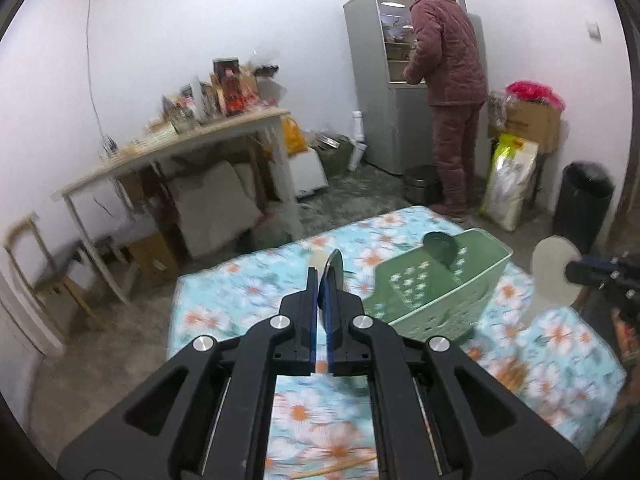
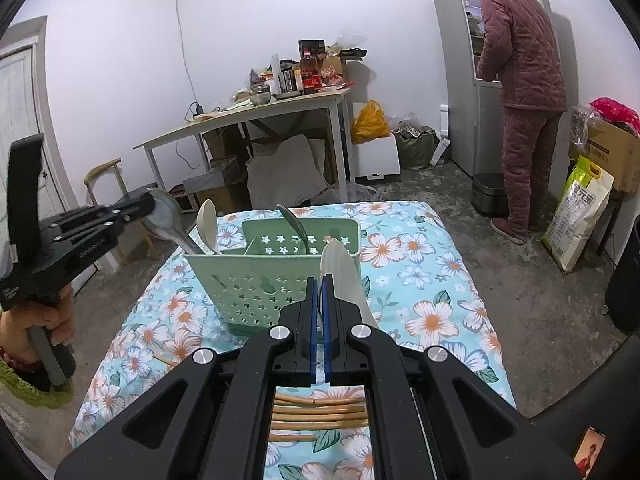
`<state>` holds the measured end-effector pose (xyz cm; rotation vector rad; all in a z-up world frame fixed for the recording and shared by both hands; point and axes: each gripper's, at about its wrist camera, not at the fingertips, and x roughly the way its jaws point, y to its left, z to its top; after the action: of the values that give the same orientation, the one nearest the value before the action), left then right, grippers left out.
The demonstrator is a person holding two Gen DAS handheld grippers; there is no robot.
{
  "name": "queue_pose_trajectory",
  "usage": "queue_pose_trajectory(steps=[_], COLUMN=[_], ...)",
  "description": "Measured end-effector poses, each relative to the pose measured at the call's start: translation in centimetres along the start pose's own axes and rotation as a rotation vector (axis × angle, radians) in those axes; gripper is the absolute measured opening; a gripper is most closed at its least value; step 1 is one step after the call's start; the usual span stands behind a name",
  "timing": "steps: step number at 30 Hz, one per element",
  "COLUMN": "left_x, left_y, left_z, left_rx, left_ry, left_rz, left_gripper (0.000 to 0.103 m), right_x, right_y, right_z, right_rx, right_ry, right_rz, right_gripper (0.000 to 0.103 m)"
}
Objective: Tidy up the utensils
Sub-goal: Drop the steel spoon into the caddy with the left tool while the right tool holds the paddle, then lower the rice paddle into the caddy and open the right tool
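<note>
the left gripper (image 1: 323, 280), jaws nearly closed on the bowl of a metal spoon (image 2: 168, 216), holds it just left of the pale green perforated plastic caddy (image 2: 256, 280), handle slanting down into its left compartment beside 1 cream plastic spoon (image 2: 208, 220). the right gripper (image 2: 322, 286) pinches a cream ridged spoon (image 2: 340, 268) before the caddy's right end. wooden chopsticks (image 2: 316, 412) lie on the floral cloth (image 2: 432, 312).

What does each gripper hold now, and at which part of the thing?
The left gripper holds a metal spoon by its bowl, handle down in the green caddy. The right gripper holds a white spoon near its bowl.
</note>
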<state>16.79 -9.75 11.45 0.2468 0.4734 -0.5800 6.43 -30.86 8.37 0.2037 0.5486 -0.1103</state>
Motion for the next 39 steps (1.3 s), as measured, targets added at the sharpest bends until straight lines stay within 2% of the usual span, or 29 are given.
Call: queue_pose_trajectory(steps=[2,4,5,6,9,14,22,31,39], left_x=[0.2,0.3,0.4,0.1,-0.5,-1.1,-1.0,-0.5,-0.4], left_y=[0.3,0.7,0.8,1.2,1.8,2.3,3.1,4.3,5.3], left_z=[-0.3,-0.4,-0.6,-0.6,-0.6,-1.0,-3.6,-7.0,-7.9], left_rx=[-0.044,-0.085,-0.095,-0.118,-0.166,-0.207,-0.284,-0.356,-0.376], left_ry=[0.003,-0.011,-0.018,-0.037,-0.077,-0.103,-0.054,0.018,0.030], left_rz=[-0.052,-0.091,-0.096,-0.111,-0.141,-0.152,-0.172,-0.169,-0.142], left_gripper=[0.008,0.021,0.032,0.038,0.047,0.049,0.050,0.050,0.050], right_x=[0.0,-0.1,-0.1,-0.1,-0.3,-1.1,-3.6,-5.8,-4.6], right_y=[-0.1,-0.3,-0.3,-0.4,-0.5,-0.8,-1.7,-2.3,-1.2], right_z=[0.0,0.0,0.0,0.0,0.1,0.9,4.7,10.4,11.9], right_rx=[0.002,0.004,0.005,0.005,0.007,0.019,0.048,0.090,0.081], right_ry=[0.000,0.000,0.000,0.000,-0.004,-0.032,-0.128,-0.246,-0.236], right_rz=[-0.002,-0.006,-0.007,-0.008,-0.010,0.011,0.099,0.272,0.330], right_gripper=[0.002,0.002,0.002,0.002,0.002,0.002,0.002,0.002,0.002])
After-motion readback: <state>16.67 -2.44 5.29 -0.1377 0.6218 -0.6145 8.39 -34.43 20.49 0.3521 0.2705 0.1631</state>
